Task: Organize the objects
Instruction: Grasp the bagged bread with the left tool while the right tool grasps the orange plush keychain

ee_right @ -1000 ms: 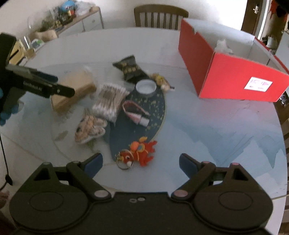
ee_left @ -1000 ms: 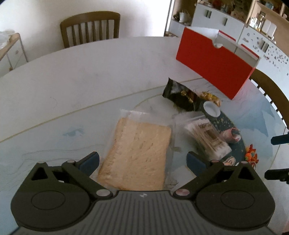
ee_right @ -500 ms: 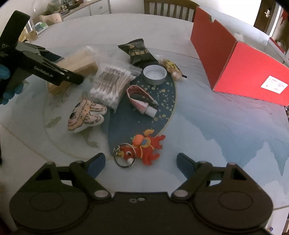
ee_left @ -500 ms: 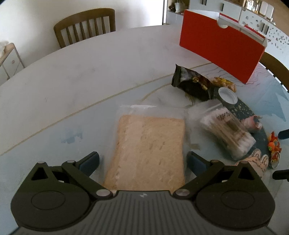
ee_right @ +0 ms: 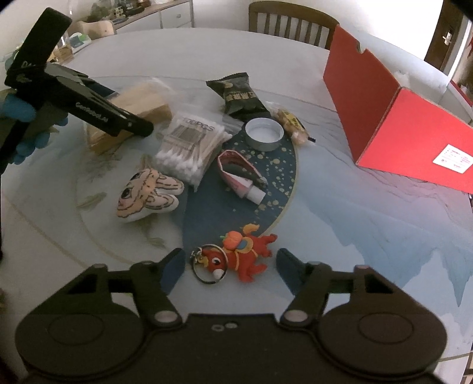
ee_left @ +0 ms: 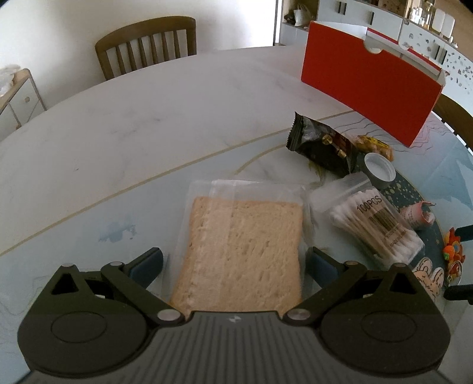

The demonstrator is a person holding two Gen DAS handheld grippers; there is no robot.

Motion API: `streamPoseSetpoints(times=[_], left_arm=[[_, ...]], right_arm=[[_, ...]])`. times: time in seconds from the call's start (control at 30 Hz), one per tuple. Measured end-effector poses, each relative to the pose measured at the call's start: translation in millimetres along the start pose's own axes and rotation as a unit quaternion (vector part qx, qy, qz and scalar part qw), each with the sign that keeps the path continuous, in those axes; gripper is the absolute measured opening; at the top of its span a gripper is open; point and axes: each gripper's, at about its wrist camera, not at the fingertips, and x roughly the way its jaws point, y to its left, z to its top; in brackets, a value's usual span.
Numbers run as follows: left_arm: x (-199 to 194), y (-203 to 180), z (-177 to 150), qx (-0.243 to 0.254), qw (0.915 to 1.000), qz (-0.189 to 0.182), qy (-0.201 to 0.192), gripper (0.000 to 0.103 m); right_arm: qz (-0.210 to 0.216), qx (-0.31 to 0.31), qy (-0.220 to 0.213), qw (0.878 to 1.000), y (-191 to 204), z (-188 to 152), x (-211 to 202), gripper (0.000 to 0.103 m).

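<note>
1. While the left gripper [ee_left: 235, 263] points down at the table [ee_left: 124, 124], its jaws stand spread on either side of a bagged slice of bread [ee_left: 242, 248], the blue pads just beside the clear wrapper; whether they touch it I cannot tell.
2. Seen from the right wrist, the right gripper [ee_right: 229, 265] has just been closing its jaws, which stand part-way spread around a red dragon keychain [ee_right: 236, 257]; the pads are clear of the toy on both sides.
3. That keychain lies on the table at the near tip of a dark blue speckled patch [ee_right: 275, 177] in the table's printed surface, its metal ring toward the left pad.
4. Beyond it lie a pink tube [ee_right: 239, 174], a round metal lid [ee_right: 264, 133], a bag of cotton swabs [ee_right: 192, 147], a flat cartoon-rabbit charm [ee_right: 147, 195], a black snack packet [ee_right: 239, 97] and a small yellow packet [ee_right: 291, 124].
5. An open red box [ee_right: 396, 118] stands well apart at the right, with a wooden chair [ee_right: 291, 23] behind the table.
6. A blue-gloved hand [ee_right: 20, 124] holds the left gripper over the bread.
</note>
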Motion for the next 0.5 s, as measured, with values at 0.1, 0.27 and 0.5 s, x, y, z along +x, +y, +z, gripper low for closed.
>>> streamPoseSetpoints(times=[0.1,0.27,0.5], left_arm=[[-3,-1,-1,0.001,1.0000,0.000,-0.003,0.093],[-12,-2,-2,0.001,0.9999,0.000,-0.012,0.075],[-22,-2,-9,-0.022,0.9997,0.002,-0.014,0.073]], right_arm=[[0.000,-0.004,-0.001,1.000,1,0,-1,0.058],[-0.002,-0.001,-0.001,1.000,2,0,-2,0.056],[0.010,0.054,0.004,0.998,-9,-1,-8,0.044]])
